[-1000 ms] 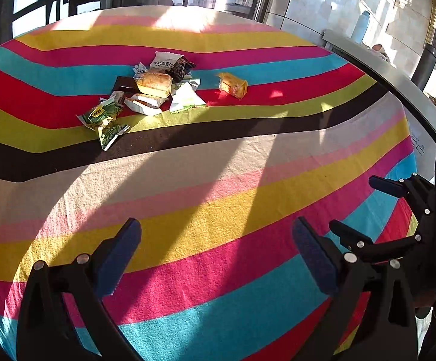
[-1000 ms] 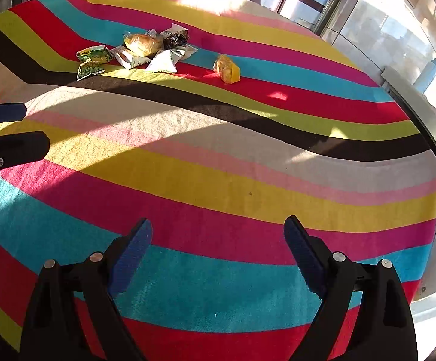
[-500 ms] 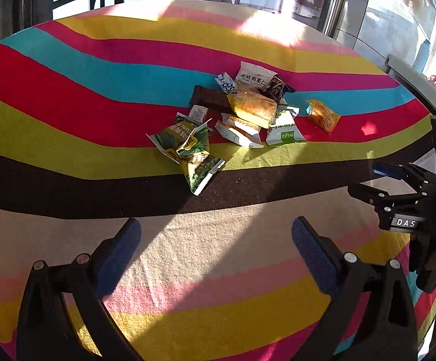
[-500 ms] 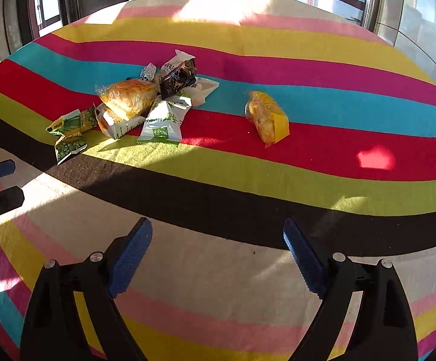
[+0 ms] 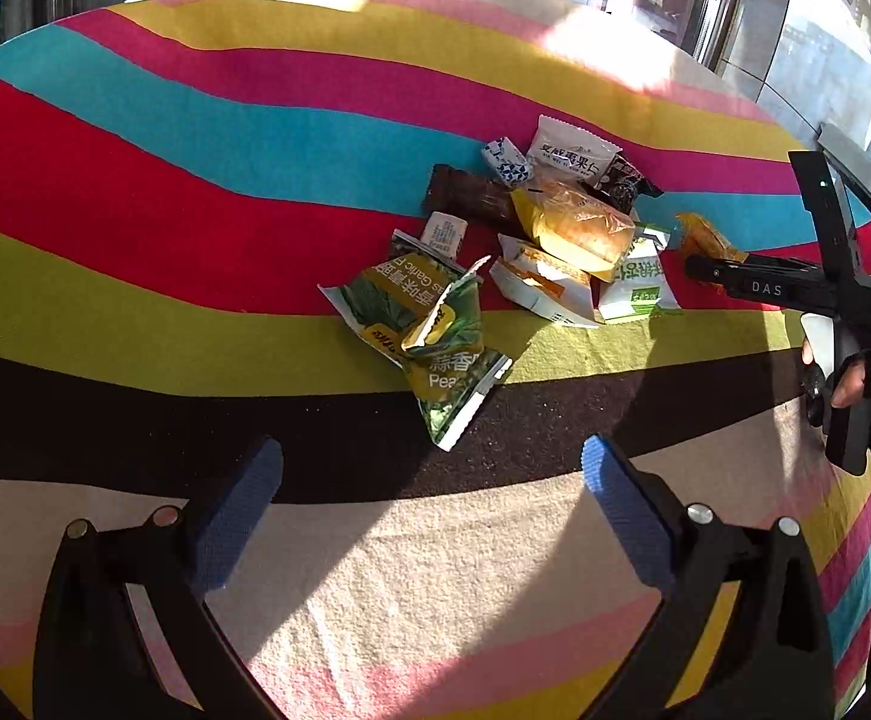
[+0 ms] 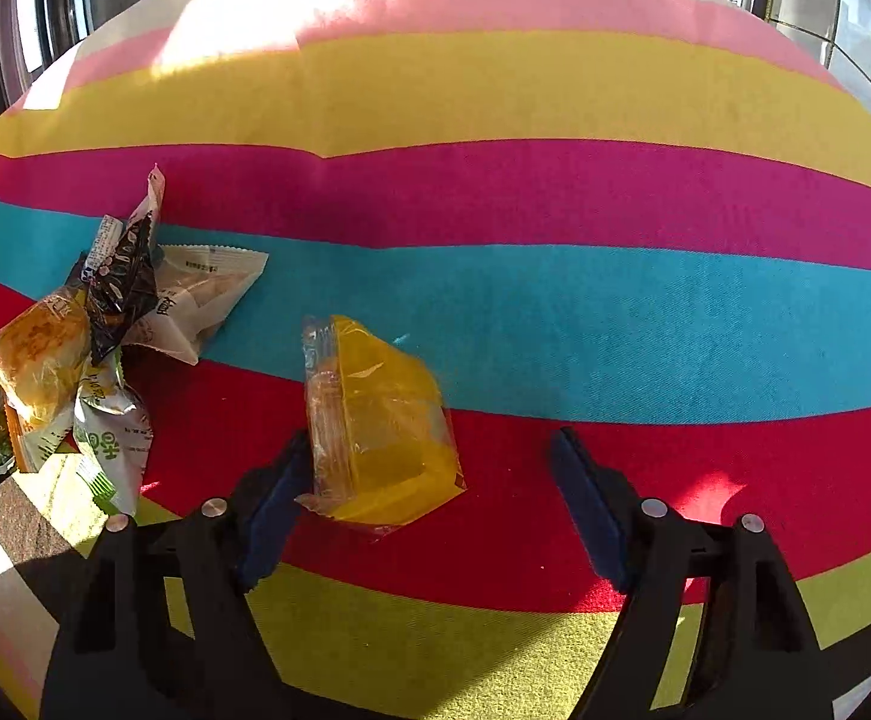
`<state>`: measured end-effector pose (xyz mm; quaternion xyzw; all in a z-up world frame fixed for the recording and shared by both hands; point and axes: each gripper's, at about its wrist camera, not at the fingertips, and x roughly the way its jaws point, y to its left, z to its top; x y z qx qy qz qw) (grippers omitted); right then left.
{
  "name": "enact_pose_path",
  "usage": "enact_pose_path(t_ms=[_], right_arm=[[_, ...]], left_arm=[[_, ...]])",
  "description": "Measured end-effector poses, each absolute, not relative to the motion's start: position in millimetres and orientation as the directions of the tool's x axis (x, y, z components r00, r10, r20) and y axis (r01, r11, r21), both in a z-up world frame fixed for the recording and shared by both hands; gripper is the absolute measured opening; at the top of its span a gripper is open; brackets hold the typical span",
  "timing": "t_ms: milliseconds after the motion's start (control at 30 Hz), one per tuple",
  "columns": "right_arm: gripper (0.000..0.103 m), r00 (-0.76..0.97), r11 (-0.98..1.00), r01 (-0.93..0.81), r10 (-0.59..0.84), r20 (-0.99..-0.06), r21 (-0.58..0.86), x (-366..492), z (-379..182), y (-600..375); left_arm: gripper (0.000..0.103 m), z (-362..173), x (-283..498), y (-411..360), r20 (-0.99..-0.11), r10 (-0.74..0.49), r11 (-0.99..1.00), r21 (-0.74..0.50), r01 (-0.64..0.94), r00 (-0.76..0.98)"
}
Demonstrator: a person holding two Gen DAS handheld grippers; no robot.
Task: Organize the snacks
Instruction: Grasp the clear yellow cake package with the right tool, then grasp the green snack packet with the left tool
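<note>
While its jaws have just been closing, the right gripper (image 6: 429, 480) brackets one yellow snack packet (image 6: 378, 420), right pad apart. Only the left view shows the wide left gripper (image 5: 429, 498) facing the pile (image 5: 531, 240) on the tabletop (image 5: 135, 180).

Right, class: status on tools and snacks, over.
Left tool open, short of snack pile. Right tool just closing, yellow packet between jaws, ungripped. Path clear.

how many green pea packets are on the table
3, at the near-left edge of the pile: two overlapping green pea packets on the red and lime stripes, a third on the dark stripe. More may be hidden underneath.
</note>
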<state>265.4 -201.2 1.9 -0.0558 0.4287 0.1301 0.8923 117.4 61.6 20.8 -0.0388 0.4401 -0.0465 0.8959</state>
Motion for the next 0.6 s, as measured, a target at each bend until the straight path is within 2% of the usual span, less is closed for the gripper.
enact_pose_path(t_ms=[33,200,333,367,400,433,467,600], right_arm=[[0.036,0.605,0.959,-0.282,0.192,-0.773,0.017,260.0,3.9,-203.1],[0.036,0.648,0.956,-0.293,0.206,-0.733,0.010,207.9,21.5,-205.1],[0.036,0.636,0.950,-0.313,0.221,-0.739,0.014,168.8,26.3,-196.9],[0.036,0.629,0.948,-0.319,0.228,-0.743,0.021,159.8,26.1,-196.5],[0.036,0.626,0.947,-0.321,0.226,-0.746,0.018,149.4,26.2,-192.9],[0.036,0.626,0.946,-0.325,0.219,-0.749,0.005,139.5,26.1,-187.2],[0.036,0.624,0.943,-0.332,0.210,-0.753,-0.012,132.8,26.1,-182.6],[0.036,0.603,0.929,-0.369,0.212,-0.769,-0.033,95.2,28.3,-161.8]], left_arm=[[0.100,20.0,120.6,60.9,-0.787,-0.112,0.993,-0.106,0.046,0.606],[0.100,19.9,139.6,55.9,-0.785,-0.077,0.997,-0.080,0.023,0.615],[0.100,19.5,156.9,48.8,-0.776,-0.018,1.000,-0.008,0.019,0.630],[0.091,17.0,160.0,47.6,-0.777,-0.010,1.000,0.004,0.021,0.630],[0.045,13.6,162.5,46.2,-0.786,-0.017,0.999,0.009,0.038,0.619],[0.039,12.4,162.5,44.9,-0.784,-0.028,0.998,0.009,0.056,0.621],[0.027,13.6,159.2,43.9,-0.786,-0.037,0.998,0.002,0.062,0.618],[0.026,18.0,131.9,42.8,-0.788,-0.094,0.995,-0.060,0.075,0.609]])
